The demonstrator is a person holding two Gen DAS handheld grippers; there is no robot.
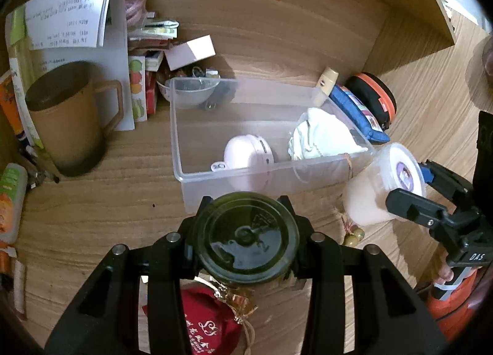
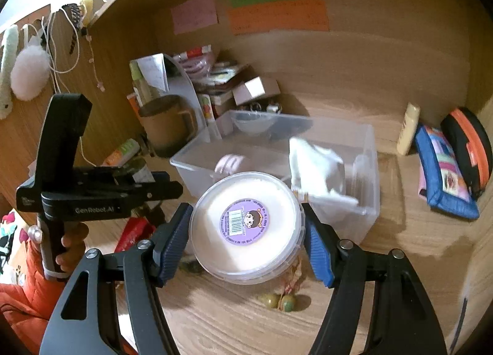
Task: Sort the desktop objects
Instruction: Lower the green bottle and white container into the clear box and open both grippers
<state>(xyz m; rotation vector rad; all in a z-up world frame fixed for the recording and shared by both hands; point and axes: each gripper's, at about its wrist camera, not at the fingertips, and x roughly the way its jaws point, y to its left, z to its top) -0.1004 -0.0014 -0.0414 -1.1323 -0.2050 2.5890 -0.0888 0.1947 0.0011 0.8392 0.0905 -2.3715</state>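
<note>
- A wooden worktop [image 1: 101, 216] in a wood-walled nook, with pink, green and orange notes [image 2: 279, 15] stuck on the back wall at the top of the frame.
- Nearest, at lower centre of the left wrist view, the left gripper [image 1: 246, 231] is clenched on a dark jar [image 1: 246, 237], lid facing the camera.
- Beneath it at the bottom edge lies a red pouch [image 1: 206, 321] with a gold tie.
- At lower centre of the right wrist view, the right gripper [image 2: 246, 231] clamps a white tub [image 2: 246, 228] with a purple sticker on its lid, blue pads on either side of it.
- Below the tub, green beads [image 2: 280, 299] lie on the worktop.
- A hand [image 2: 72, 247] in an orange sleeve grips the left handle at the left edge of that view.
- Behind both, mid-frame, a clear bin [image 1: 181, 139] holds a pink round case [image 1: 246, 151] and a white cloth [image 1: 323, 136].
- Left of the bin stands a brown mug [image 1: 71, 120], with papers and small boxes behind it.
- Right of the bin lean a blue pouch [image 1: 360, 111] and a black-and-orange case [image 1: 376, 96].
</note>
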